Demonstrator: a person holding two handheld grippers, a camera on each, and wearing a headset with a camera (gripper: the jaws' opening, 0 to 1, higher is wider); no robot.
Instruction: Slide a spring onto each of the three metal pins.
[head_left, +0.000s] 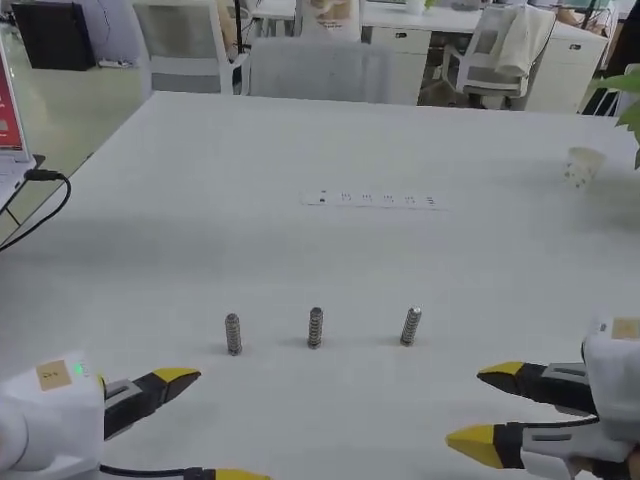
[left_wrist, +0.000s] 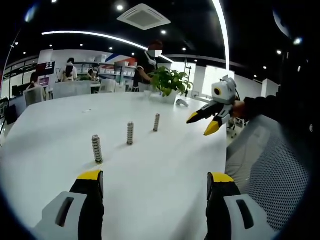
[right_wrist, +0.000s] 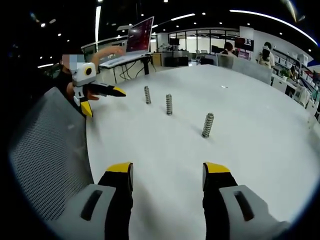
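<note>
Three coiled metal springs stand upright in a row on the white table, each on a pin: left spring (head_left: 233, 334), middle spring (head_left: 315, 327), right spring (head_left: 410, 326), which leans slightly. My left gripper (head_left: 205, 425) is open at the near left, short of the row, with nothing between its yellow-tipped fingers. At the near right my right gripper (head_left: 480, 408) is also open and holds nothing. The left gripper view shows its own gripper (left_wrist: 155, 177) open, the springs (left_wrist: 130, 133) ahead and the right gripper (left_wrist: 210, 120) beyond. In the right gripper view its gripper (right_wrist: 168, 169) faces the springs (right_wrist: 169, 104).
A paper cup (head_left: 583, 165) sits at the far right of the table (head_left: 330, 130). A laptop (head_left: 10, 110) with a black cable (head_left: 45, 205) is at the left edge. A flush socket strip (head_left: 370, 198) lies mid-table. Chairs stand behind the far edge; a mesh chair (right_wrist: 47, 150) is near me.
</note>
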